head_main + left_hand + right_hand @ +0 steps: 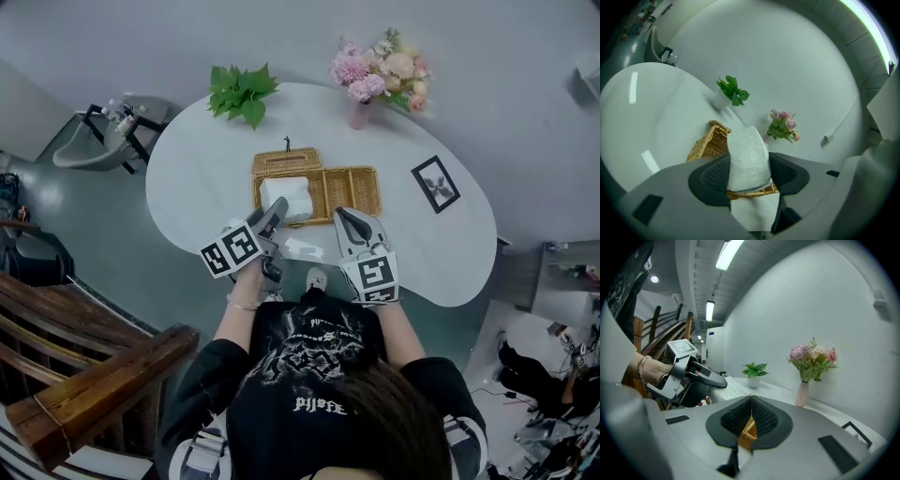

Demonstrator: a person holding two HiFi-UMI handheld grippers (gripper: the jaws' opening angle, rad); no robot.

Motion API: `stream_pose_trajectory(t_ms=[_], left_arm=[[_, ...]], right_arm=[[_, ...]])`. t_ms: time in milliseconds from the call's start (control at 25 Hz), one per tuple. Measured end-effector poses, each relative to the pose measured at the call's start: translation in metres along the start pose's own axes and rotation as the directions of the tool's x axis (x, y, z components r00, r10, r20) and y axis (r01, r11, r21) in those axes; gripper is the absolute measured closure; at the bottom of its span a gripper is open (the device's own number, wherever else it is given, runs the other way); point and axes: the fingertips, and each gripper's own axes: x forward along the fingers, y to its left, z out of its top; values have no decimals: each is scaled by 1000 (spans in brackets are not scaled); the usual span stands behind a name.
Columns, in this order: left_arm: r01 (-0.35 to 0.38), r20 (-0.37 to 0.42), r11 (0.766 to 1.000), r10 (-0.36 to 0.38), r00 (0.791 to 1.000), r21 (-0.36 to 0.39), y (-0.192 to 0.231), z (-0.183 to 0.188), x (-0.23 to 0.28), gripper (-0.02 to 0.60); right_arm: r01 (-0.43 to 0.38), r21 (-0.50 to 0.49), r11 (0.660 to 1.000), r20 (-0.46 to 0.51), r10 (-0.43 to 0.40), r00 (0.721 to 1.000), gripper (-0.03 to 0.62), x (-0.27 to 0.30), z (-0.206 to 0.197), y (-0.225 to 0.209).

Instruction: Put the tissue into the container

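The tissue pack (pixel 287 197), white and soft-looking, is clamped between the 2 jaws of the left gripper (pixel 274 217). It sits over the left end of the wicker basket (pixel 362 174); whether it touches the basket floor cannot be told. In the left gripper view the dark pads press on both sides of the pack, and the basket weave shows behind and below it.

At the left of the white table (pixel 187 187) a green potted plant (pixel 241 92) stands near the far edge. Touching the basket's far left corner lies a smaller wicker piece (pixel 286 161) with a dark knob. A small white packet (pixel 302 249) lies on the table between the 2 grippers, on the near side of the basket.

The right gripper (pixel 345 217) is held at the basket's near rim, just right of the pack. Its jaws are pressed together with nothing between them, and only a sliver of wicker shows through the slit in its own view.

Farther right, a pink vase of flowers (pixel 380 70) stands at the far edge, and a black picture frame (pixel 436 183) lies flat, right of the basket.
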Motion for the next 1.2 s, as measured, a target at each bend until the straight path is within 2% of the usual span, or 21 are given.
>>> stream_pose_trajectory(t_ms=[280,560,800,1000,1200], left_arm=[[-56,-56,998,57,997,23,-2,-2,18,321],[-101,-77,994,104,992,35,2,-7,32,321],[-153,-97,981,165,982,121,2,-9,38,321],[-190,-111,950,223,968,249,0,-17,43,321],[-219,-107,925,263,959,312,4,-25,47,321]], right_arm=[[-14,11,1000,-5,15,1000,569,4,-2,-7],[-15,-3,1000,-17,15,1000,569,5,-6,-16],[-36,-9,999,-13,36,999,569,9,-5,-18],[-52,-15,999,-15,52,999,569,14,-5,-18],[-63,-31,998,-15,62,998,569,17,-3,-16]])
